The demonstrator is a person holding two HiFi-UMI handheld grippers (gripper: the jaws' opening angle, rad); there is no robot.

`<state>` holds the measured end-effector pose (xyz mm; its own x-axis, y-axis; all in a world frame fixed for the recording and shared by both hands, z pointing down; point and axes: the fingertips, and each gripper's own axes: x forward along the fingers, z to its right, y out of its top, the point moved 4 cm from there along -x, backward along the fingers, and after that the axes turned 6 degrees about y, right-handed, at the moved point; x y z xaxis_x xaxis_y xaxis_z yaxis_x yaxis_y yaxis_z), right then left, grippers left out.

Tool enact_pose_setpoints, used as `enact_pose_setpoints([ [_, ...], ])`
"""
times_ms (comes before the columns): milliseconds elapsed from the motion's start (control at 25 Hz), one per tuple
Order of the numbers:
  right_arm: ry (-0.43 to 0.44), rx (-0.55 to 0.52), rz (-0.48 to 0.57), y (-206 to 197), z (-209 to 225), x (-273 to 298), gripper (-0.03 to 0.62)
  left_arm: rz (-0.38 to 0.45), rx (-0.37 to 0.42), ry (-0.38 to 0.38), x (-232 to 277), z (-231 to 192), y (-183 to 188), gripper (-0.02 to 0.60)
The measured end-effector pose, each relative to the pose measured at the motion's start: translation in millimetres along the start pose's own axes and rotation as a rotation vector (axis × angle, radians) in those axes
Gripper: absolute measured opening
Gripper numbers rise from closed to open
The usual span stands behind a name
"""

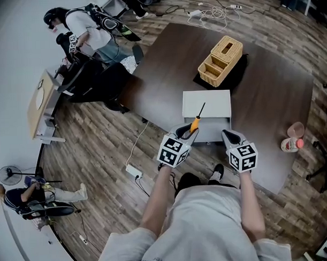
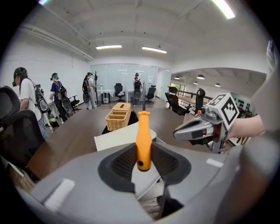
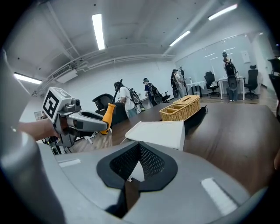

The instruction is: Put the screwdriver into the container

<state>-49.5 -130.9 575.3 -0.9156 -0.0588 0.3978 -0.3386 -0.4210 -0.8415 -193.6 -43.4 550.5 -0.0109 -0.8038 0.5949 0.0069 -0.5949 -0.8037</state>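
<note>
1. Head view: the left hand-held gripper (image 1: 189,130) is clamped on the orange handle of the screwdriver (image 1: 195,123), above the white box (image 1: 206,101) by the tabletop's (image 1: 269,97) near edge.
2. The wicker container (image 1: 221,61) sits well apart, towards the far edge.
3. Right gripper view: the right hand-held gripper (image 3: 139,146) has its jaws together, with nothing between them.
4. Only the head view shows small pinkish items (image 1: 292,139) at the right edge.
5. Only the gripper views show ceiling lights (image 2: 109,47).
6. A stretch of dark tabletop lies between box and container.
</note>
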Motion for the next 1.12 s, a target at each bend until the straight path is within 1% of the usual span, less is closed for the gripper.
enact_pose_setpoints([
  [200,-0.034,0.004,-0.009,-6,-1,1,0.002,-0.01,0.053,-0.036,5,4,-2,0.163],
  [360,-0.072,0.028,0.018,-3,1,5,0.002,-0.028,0.077,-0.082,11,5,-13,0.164],
  [480,-0.104,0.046,0.038,0,2,7,0.002,-0.05,0.118,-0.122,19,3,-19,0.163],
  [560,-0.141,0.068,0.049,-1,0,7,0.002,-0.073,0.143,-0.143,24,-3,-25,0.164],
  [720,-0.236,0.135,0.081,-5,5,-1,0.002,-0.103,0.138,-0.196,41,-9,-29,0.163],
  [880,-0.328,0.203,0.128,-8,10,-7,0.002,-0.124,0.166,-0.26,56,-10,-28,0.163],
  [1000,-0.394,0.244,0.152,-15,13,-10,0.002,-0.14,0.162,-0.304,67,-7,-28,0.163],
  [1040,-0.412,0.258,0.159,-17,14,-10,0.002,-0.15,0.17,-0.324,70,-4,-29,0.163],
  [1120,-0.443,0.286,0.174,-20,15,-9,0.002,-0.177,0.215,-0.366,76,1,-33,0.164],
])
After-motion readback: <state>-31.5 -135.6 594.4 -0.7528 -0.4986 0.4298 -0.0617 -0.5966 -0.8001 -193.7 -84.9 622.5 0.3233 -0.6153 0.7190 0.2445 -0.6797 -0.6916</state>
